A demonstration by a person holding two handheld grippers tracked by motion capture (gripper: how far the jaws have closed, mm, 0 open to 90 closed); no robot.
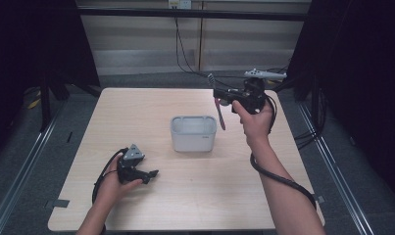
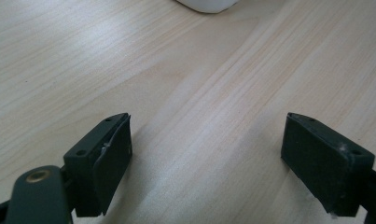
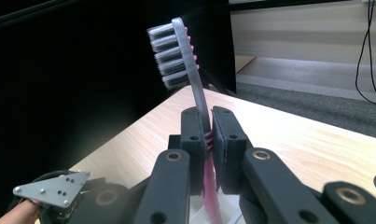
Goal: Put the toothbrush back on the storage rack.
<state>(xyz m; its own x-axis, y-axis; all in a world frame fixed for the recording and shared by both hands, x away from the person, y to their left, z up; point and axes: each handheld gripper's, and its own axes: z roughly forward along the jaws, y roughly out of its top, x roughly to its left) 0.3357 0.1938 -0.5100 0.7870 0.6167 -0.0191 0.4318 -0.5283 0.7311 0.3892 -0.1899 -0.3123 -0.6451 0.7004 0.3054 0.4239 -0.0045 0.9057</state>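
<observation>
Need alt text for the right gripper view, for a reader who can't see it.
The right gripper is shut on a toothbrush, pinching its neck so the grey bristled head stands above the jaws and the pink handle hangs below. Behind lie the wooden table and a dark curtain; the left gripper sits low at left.

Open left gripper point(image 2: 206, 154) — bare table point(image 2: 213, 84)

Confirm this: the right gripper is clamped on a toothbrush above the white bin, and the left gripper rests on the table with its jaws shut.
One thing is wrong: the left gripper is not shut. The left gripper view shows its jaws standing wide apart over bare table, nothing between them. The rest holds: the right gripper is clamped on the toothbrush, held above the white bin.
</observation>
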